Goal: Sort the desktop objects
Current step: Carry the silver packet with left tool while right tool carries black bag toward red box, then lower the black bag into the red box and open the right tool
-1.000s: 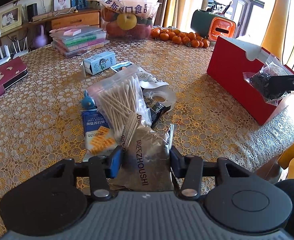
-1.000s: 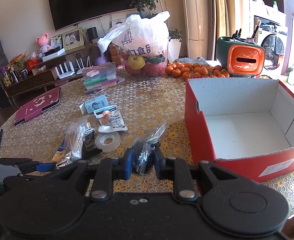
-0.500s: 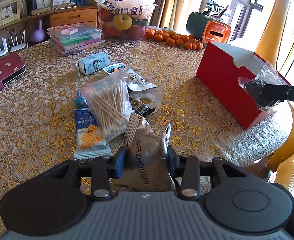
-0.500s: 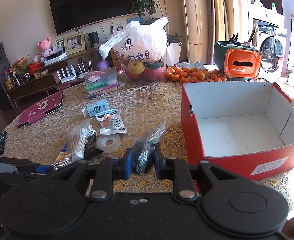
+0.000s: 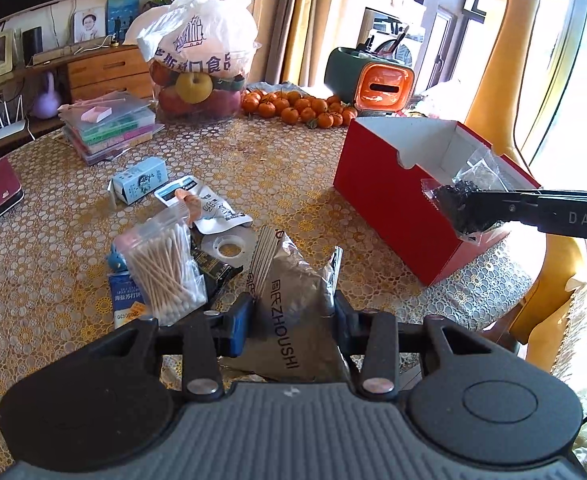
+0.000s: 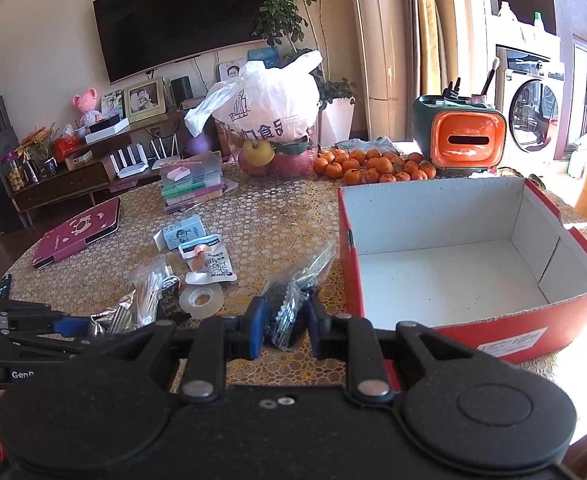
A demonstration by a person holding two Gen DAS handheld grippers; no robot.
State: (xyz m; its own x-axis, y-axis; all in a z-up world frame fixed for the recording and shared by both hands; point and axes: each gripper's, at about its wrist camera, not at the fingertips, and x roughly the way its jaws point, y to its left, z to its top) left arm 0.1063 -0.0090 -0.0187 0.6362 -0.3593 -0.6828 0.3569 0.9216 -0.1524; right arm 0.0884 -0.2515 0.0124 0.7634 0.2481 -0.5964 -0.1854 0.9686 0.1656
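Red box (image 6: 469, 332) interior bare

two packets up in your grips, the rest of the clutter lying by the red box

you have the silver foil pouch (image 5: 293, 312) pinched upright at the table's near edge, and the clear bag of small black pieces (image 6: 289, 312) lifted just left of the red cardboard box (image 6: 453, 264), which stands open and bare inside. on the cloth lie a bag of cotton swabs (image 5: 165, 268), a tape roll (image 5: 229, 246), a white sachet (image 5: 209, 208) and a small blue carton (image 5: 139, 180).
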